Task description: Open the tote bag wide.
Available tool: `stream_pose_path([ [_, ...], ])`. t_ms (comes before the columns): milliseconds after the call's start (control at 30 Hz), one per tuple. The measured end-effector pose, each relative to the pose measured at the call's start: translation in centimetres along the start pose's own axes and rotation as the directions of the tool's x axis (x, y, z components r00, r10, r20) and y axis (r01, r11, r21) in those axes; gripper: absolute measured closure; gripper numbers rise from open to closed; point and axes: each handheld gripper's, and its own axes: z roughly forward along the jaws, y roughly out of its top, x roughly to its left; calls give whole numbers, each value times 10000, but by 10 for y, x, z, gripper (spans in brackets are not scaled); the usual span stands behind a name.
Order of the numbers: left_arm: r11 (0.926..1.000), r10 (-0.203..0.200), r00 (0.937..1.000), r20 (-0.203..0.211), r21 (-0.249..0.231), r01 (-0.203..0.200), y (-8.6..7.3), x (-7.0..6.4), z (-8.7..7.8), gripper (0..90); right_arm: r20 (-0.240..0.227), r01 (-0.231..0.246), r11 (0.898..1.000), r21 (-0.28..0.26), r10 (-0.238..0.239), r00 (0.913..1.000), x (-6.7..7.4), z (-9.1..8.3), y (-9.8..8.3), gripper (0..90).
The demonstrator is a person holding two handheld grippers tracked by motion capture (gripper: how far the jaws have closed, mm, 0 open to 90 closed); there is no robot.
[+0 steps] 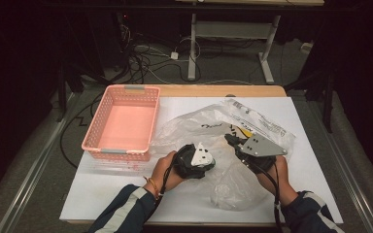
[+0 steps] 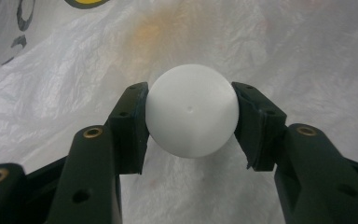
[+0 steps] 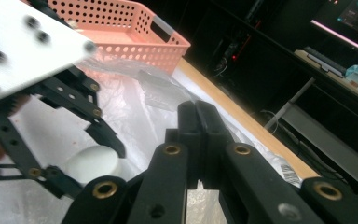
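Item 1: wooden-edged bench [image 1: 252, 91] under a white sheet, carrying everything listed below

Item 2: pink perforated plastic basket [image 1: 121, 122], rectangular, sitting at the bench's left-rear area, its interior showing bare pink floor; in the right gripper view it is appearing at upper left beyond the other gripper [image 3: 121, 32]

Item 3: crumpled translucent plastic bag [image 1: 252, 121] with black and yellow printing, lying spread across the middle of the bench just right of the basket, reaching under both grippers; in the left gripper view it is forming the wrinkled white backdrop [image 2: 284, 60]

Item 4: smooth white ball [image 2: 192, 110], matte, sitting over the bag; in the right gripper view it is showing low at left between the other gripper's jaws [image 3: 92, 163]

Item 5: left gripper [image 2: 191, 126], black, two-jawed, clamping the white ball from both sides, pads touching its left and right flanks; in the high view it is being held in the person's left hand [image 1: 165, 170] at centre bench [image 1: 194, 160], a white plate on top

Item 6: right gripper [image 3: 199, 135], black, jaws pressed together with plastic film seeming caught between them, though I cannot tell for certain; in the high view it is resting on the bag to the right of the left gripper [image 1: 233, 141], grey three-cornered plate on top, held by the right hand [image 1: 277, 172]
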Motion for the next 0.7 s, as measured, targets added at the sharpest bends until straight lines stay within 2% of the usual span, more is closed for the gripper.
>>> stream_pose_path([
  [67, 10000, -45, 10000, -19, 30, 45, 1, 1, 6, 478, -6, -3, 10000, 32, 3, 10000, 0, 0, -1, 900],
  [133, 9999, -142, 9995, -276, 22, 143, 2, 1, 12, 477, -7, -54, 10000, 83, 54, 10000, -2, 1, -3, 900],
  [267, 9997, -236, 9985, -495, 80, 240, 3, 0, 19, 470, -22, -134, 9997, 212, 134, 9999, -4, 4, -6, 900],
  [300, 9998, -222, 9985, -503, -14, 221, 4, -1, 18, 456, -24, -143, 9996, 241, 144, 9999, -4, 4, -7, 900],
  [333, 9996, -276, 9981, -546, -85, 272, 4, -2, 16, 390, -17, -131, 9995, 288, 131, 9999, -5, 5, -8, 900],
  [433, 9996, -92, 9976, -691, -269, 74, 6, -4, 7, 358, -58, -115, 9993, 365, 118, 9999, -5, 6, -10, 900],
  [533, 9987, 354, 9961, -806, -333, -382, 5, -12, -8, 340, -92, -98, 9992, 400, 101, 9999, -5, 6, -10, 900],
  [633, 9944, 927, 9900, -1065, -400, -974, -1, -20, -31, 323, -116, -45, 9990, 439, 50, 9999, -4, 5, -11, 900],
  [700, 9922, 870, 9868, -1366, -772, -981, -7, -20, -50, 312, -113, -58, 9990, 451, 63, 9999, -4, 4, -12, 900],
])
